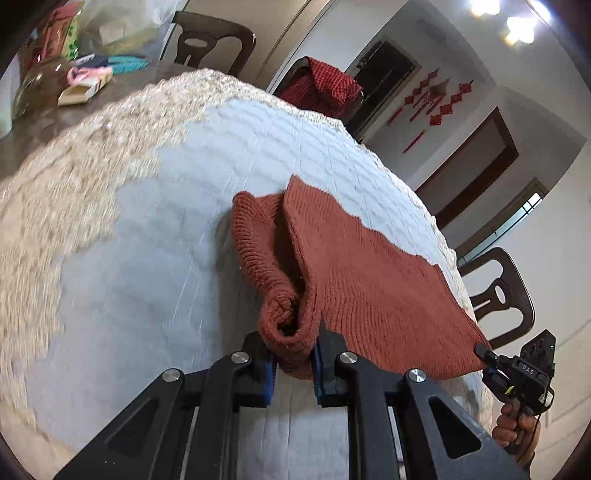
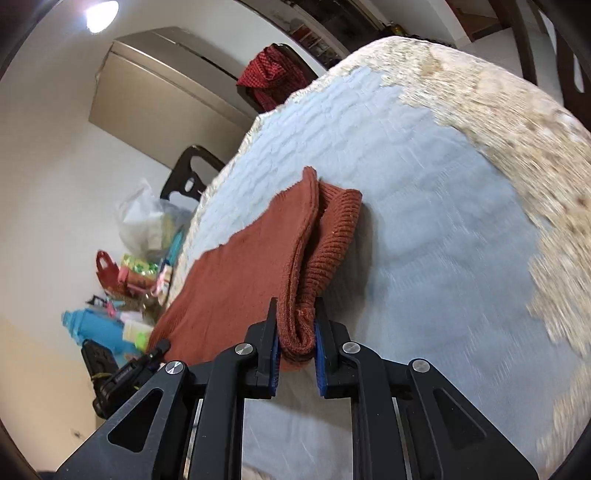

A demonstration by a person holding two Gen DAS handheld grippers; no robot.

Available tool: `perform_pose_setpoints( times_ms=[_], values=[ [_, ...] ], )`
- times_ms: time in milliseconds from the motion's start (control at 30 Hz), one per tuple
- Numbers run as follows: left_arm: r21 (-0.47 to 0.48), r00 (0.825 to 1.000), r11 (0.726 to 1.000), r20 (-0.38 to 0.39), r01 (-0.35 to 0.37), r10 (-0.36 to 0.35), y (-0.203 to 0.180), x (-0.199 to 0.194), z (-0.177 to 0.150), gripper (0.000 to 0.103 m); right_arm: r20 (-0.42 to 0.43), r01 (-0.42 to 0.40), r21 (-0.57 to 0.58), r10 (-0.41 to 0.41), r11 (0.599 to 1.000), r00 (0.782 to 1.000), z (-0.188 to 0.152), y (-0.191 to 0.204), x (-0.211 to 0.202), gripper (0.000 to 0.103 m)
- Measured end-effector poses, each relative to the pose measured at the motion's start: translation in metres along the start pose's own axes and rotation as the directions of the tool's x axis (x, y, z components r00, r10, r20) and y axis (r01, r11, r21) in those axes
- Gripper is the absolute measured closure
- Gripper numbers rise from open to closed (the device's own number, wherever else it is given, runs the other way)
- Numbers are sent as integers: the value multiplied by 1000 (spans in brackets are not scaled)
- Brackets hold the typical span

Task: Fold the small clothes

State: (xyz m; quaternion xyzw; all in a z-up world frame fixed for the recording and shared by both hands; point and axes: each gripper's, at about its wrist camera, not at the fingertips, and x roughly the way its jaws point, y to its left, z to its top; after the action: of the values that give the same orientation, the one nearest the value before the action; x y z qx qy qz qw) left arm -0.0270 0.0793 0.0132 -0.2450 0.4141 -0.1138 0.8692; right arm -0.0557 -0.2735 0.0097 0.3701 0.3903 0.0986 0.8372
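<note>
Rust knit garment (image 1: 362, 280) hangs lifted between left gripper (image 1: 293, 363) and right gripper (image 2: 297, 354), jaws clamping opposite corners.

A home dining room, plain as day. There's the table (image 1: 110, 229) under a pale blue quilted cloth with a cream lace border, and dark brown wooden chairs with cut-out backs (image 1: 502, 295) ring it. One chair carries a red-and-black checked garment (image 1: 328, 86) draped over its back. On the white wall, red Chinese knot decorations (image 1: 436, 105) hang beside a dark wood-framed doorway (image 1: 476, 158). Household clutter piles up at the table's far end: a white plastic bag (image 2: 144, 218), a light blue bottle (image 2: 99, 328), small cardboard boxes (image 1: 83, 86). Ceiling lights (image 1: 517, 26) glare overhead.
</note>
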Motion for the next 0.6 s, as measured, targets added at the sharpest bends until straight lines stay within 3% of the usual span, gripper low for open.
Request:
perform_pose_setpoints(
  times_ms=[367, 600],
  values=[
    [45, 999, 998, -12, -32, 32, -1, -1, -10, 80, -23, 21, 21, -20, 1000, 1000, -13, -17, 1, 86],
    [99, 988, 986, 91, -135, 126, 0, -35, -1, 79, 117, 130, -156, -112, 979, 987, -13, 14, -36, 82]
  ],
)
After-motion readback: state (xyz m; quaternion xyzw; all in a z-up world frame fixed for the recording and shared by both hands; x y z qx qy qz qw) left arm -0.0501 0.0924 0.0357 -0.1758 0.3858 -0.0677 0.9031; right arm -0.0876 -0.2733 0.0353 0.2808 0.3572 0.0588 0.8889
